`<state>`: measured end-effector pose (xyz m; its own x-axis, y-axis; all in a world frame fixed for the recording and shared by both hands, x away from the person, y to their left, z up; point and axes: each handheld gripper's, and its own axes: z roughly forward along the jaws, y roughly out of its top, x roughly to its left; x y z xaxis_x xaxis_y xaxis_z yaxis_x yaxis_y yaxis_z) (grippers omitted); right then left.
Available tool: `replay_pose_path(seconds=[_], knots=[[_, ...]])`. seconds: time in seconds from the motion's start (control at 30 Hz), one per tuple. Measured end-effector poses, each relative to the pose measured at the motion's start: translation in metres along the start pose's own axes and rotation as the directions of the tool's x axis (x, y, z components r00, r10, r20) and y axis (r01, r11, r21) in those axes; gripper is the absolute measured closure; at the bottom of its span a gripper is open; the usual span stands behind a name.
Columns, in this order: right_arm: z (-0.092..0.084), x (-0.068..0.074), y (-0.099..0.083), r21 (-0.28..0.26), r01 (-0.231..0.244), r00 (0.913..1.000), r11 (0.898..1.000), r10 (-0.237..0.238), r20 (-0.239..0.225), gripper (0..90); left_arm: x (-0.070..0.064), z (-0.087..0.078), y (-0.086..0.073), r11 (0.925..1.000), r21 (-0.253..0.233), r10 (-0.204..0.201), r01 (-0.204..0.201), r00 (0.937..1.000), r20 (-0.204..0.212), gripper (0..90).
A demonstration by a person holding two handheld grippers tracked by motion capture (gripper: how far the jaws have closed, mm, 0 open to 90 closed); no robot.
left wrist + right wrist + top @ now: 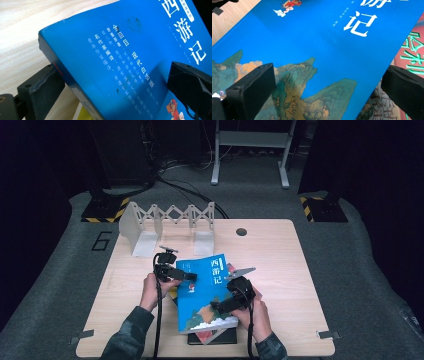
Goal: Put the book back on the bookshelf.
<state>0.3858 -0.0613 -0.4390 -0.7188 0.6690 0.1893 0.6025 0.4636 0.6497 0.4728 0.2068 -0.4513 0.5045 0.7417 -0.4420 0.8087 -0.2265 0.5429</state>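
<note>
Two tongs, one per hand. Left tongs [186,276] pinch the blue book [205,290] at its spine edge: one jaw under the spine, one on the glossy cover. Right tongs [218,306] straddle the book's lower right edge, jaws spread, not seen clamping. The blue book is a thick paperback with white Chinese title characters and a painted mountain scene; it lies tilted on top of a stack near the table's front centre. Under it: one red book [412,50], one dark book [212,338]. One white accordion book rack [170,226] stands at the back left. Table [280,270]: pale wood laminate, round grommet hole. Grey carpet floor, dark room.
</note>
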Motion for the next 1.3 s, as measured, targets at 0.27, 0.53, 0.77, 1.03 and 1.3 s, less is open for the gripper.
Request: replay_pose_path(seconds=[0.27, 0.53, 0.77, 1.03, 1.3], knots=[[0.0, 0.0, 0.0, -0.001, -0.007, 1.0, 1.0, 0.007, 0.003, 0.0, -0.007, -0.004, 0.001, 0.9997, 0.003, 0.023, -0.023, 0.9982, -0.056, 3.5], [0.0, -0.002, -0.001, -0.002, -0.008, 0.9999, 1.0, 0.008, -0.011, 0.0, -0.009, -0.012, 0.005, 0.9985, 0.027, 0.05, -0.048, 0.9954, -0.082, 8.3], [0.001, -0.002, -0.002, -0.009, -0.019, 0.9996, 1.0, 0.019, -0.02, 0.0, -0.003, -0.016, 0.005, 0.9998, 0.01, 0.017, -0.017, 0.9988, -0.045, 14.6], [0.001, -0.003, -0.003, -0.017, -0.021, 0.9995, 1.0, 0.021, -0.023, 0.0, 0.003, -0.012, 0.005, 0.9993, 0.001, -0.037, 0.037, 0.9993, 0.001, 16.5], [0.002, -0.003, -0.002, -0.018, -0.02, 0.9997, 1.0, 0.02, -0.016, 0.0, 0.008, -0.008, 0.006, 0.9988, 0.002, -0.048, 0.048, 0.9983, 0.033, 15.5]])
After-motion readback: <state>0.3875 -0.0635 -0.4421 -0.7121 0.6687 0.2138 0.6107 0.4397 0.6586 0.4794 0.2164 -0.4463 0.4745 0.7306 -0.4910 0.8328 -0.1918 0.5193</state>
